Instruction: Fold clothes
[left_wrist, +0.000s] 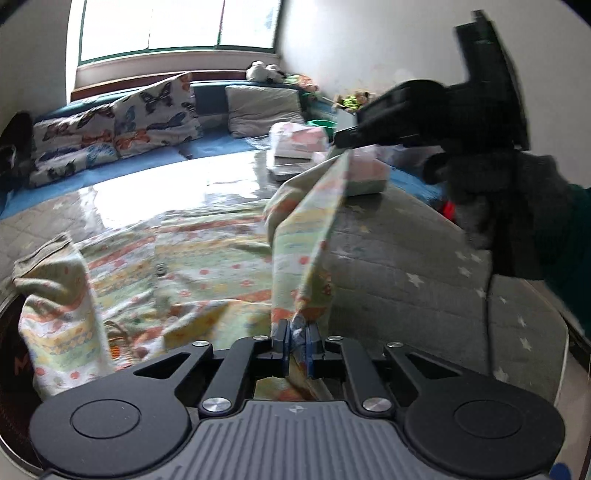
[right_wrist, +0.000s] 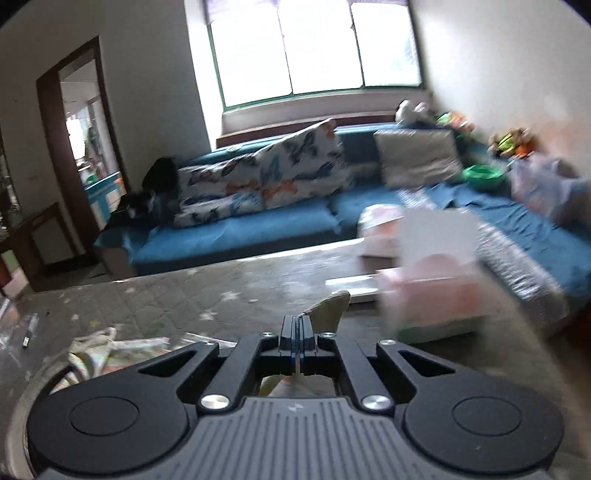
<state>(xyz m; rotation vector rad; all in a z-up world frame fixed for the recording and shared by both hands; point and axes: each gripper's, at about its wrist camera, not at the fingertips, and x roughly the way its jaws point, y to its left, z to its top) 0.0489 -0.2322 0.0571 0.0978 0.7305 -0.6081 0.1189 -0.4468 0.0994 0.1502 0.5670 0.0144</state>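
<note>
A pastel striped garment (left_wrist: 192, 266) with orange and green bands lies spread on the grey star-patterned table (left_wrist: 406, 266). My left gripper (left_wrist: 298, 334) is shut on one edge of it near the table's front. My right gripper (left_wrist: 345, 139) shows in the left wrist view, up high at the right, shut on the far corner, so a strip of cloth (left_wrist: 317, 214) stretches taut between the two. In the right wrist view my right gripper (right_wrist: 298, 325) is shut on a cloth corner (right_wrist: 330, 308), with the rest of the garment (right_wrist: 103, 349) lying low at the left.
Folded pink and white clothes (left_wrist: 299, 142) are stacked at the table's far right, and they also show blurred in the right wrist view (right_wrist: 432, 291). A blue sofa (right_wrist: 229, 236) with butterfly cushions (right_wrist: 266, 177) stands behind the table. A pen (right_wrist: 29, 330) lies at the left.
</note>
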